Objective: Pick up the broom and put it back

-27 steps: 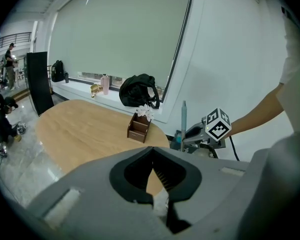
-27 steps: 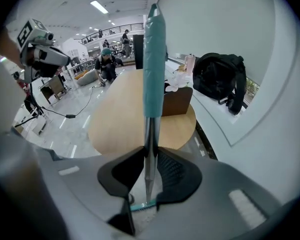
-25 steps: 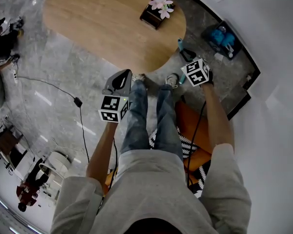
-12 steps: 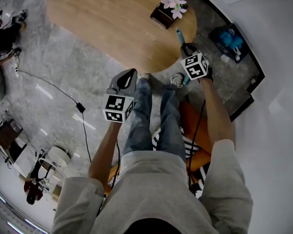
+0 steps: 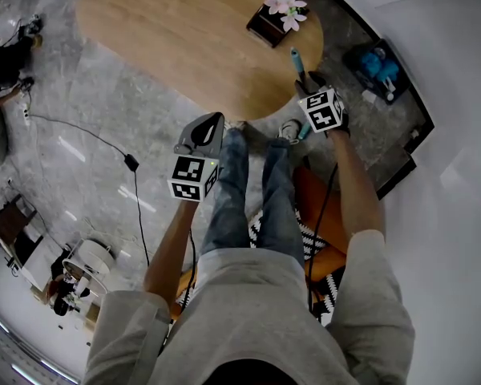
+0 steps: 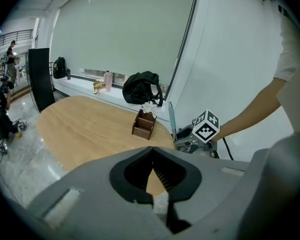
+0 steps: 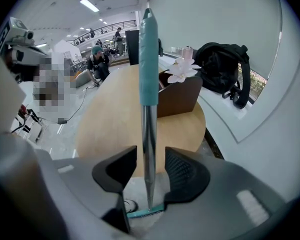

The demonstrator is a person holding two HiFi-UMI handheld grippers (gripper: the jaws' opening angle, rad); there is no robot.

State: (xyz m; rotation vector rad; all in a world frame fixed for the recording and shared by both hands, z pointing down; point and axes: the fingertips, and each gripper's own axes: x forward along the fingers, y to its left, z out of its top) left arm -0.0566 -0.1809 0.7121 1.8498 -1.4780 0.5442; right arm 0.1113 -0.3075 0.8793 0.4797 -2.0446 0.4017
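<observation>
Broom: stood upright at the rounded end of the wooden desk, teal grip uppermost, teal head on the floor.
Right tongs: spread, having just been opening; the broom's metal shaft stood between them, neither pad pressing it.
Left tongs: pressed together, empty, held well apart from the broom.

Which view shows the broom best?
The right gripper view: the broom stands upright between the right gripper's jaws, which have just been opening and stand clear of it; teal grip, metal shaft and head all show. The head view shows mainly its teal tip; the left gripper view, a thin handle.
</observation>
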